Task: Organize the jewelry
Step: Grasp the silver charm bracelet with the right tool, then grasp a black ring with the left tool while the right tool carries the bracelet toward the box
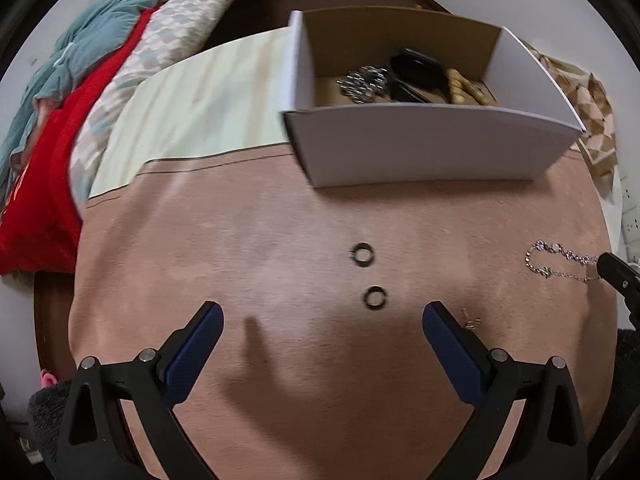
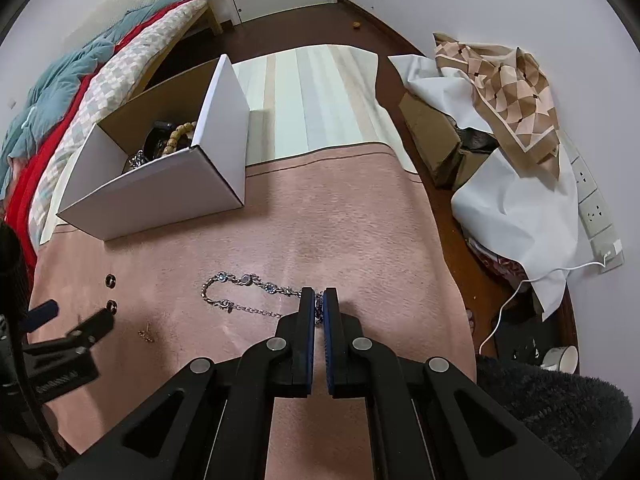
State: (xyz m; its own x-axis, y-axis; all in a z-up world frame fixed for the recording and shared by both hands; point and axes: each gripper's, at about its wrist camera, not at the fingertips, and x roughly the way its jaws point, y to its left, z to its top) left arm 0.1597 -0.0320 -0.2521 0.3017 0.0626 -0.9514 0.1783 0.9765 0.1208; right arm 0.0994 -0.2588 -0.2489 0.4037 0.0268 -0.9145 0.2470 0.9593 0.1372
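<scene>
A silver chain bracelet [image 2: 240, 288] with pale stones lies on the pink cloth [image 2: 340, 240]. My right gripper [image 2: 319, 300] is shut on one end of the bracelet, down at the cloth. The bracelet also shows in the left wrist view [image 1: 560, 262]. My left gripper [image 1: 322, 314] is open and empty above the cloth. Two dark rings, one [image 1: 362, 254] farther and one [image 1: 375, 297] nearer, lie just ahead of it. A small gold piece [image 1: 472, 321] lies by its right finger. A white cardboard box [image 1: 432, 144] behind them holds several jewelry pieces.
A bed with red, teal and checked bedding [image 1: 80, 100] runs along the left. A striped mat [image 2: 320, 96] lies beyond the cloth. At right are a brown box, white sheets, a patterned scarf [image 2: 508, 92], wall sockets and a cup [image 2: 564, 360].
</scene>
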